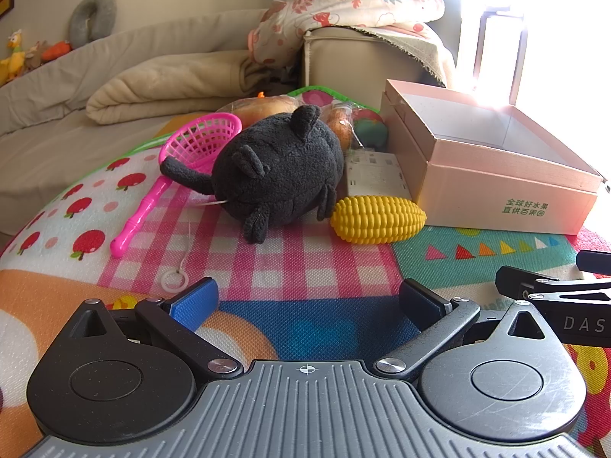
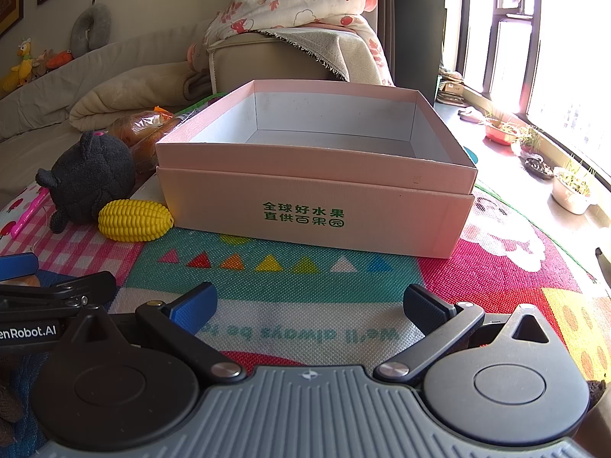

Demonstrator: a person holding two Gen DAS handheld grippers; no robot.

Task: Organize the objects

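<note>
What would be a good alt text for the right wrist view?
An open, empty pink box sits on a colourful mat, ahead of the right gripper with open jaws. A yellow toy corn and black plush lie left of it.

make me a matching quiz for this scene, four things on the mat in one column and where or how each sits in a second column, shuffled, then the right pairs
Things
1. yellow toy corn
2. black plush toy
3. pink toy net
4. pink box

Place or state
A. open at the top, nothing seen inside
B. lies on the mat between the plush and the box
C. partly behind the plush, handle pointing toward the camera
D. sits on the pink checked patch, its tail over the net

Pairs: 1-B, 2-D, 3-C, 4-A
</note>
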